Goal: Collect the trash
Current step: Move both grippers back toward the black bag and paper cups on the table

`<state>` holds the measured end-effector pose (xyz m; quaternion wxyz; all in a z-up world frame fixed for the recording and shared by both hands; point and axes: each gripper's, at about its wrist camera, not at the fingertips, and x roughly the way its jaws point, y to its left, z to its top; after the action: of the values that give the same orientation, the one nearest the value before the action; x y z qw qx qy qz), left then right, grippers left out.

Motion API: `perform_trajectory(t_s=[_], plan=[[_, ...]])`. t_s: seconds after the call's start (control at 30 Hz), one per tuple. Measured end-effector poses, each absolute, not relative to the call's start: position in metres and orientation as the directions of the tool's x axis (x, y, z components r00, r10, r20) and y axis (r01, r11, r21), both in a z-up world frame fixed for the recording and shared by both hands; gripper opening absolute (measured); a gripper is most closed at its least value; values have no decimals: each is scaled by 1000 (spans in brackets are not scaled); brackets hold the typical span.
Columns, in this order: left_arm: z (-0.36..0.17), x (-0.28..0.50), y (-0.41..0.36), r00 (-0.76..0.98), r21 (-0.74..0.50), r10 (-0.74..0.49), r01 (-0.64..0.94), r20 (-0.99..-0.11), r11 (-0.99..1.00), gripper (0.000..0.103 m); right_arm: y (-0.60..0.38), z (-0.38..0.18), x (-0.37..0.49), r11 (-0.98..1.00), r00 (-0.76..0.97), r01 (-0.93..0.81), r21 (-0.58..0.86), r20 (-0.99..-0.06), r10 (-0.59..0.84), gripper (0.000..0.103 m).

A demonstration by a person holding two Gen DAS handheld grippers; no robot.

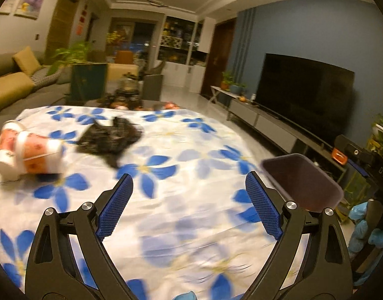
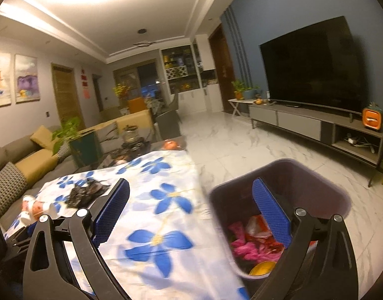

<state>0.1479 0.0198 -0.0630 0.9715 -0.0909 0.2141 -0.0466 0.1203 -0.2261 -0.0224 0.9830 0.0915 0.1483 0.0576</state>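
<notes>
Flowered counter (image 1: 191, 150) before you, black bag (image 1: 111, 137) and cups (image 1: 28, 150) far-left beyond your empty, spread left jaws, bin (image 2: 279, 200) under your empty, spread right jaws.

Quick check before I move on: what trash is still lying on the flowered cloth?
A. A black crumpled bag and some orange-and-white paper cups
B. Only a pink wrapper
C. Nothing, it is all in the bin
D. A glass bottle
A: the black crumpled bag and the orange-and-white paper cups lie on the flowered cloth, while the pink wrapper is already inside the bin.
</notes>
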Motion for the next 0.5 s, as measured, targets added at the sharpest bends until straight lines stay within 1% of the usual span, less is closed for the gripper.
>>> perform_trajectory(t_s=[0.3, 0.5], plan=[[-64, 121, 92, 915, -203, 16, -107, -403, 973, 90, -159, -25, 121, 965, 923, -202, 169, -297, 246, 95], [-62, 111, 133, 916, -215, 72, -169, -395, 962, 90, -115, -27, 123, 953, 906, -267, 142, -301, 299, 95]])
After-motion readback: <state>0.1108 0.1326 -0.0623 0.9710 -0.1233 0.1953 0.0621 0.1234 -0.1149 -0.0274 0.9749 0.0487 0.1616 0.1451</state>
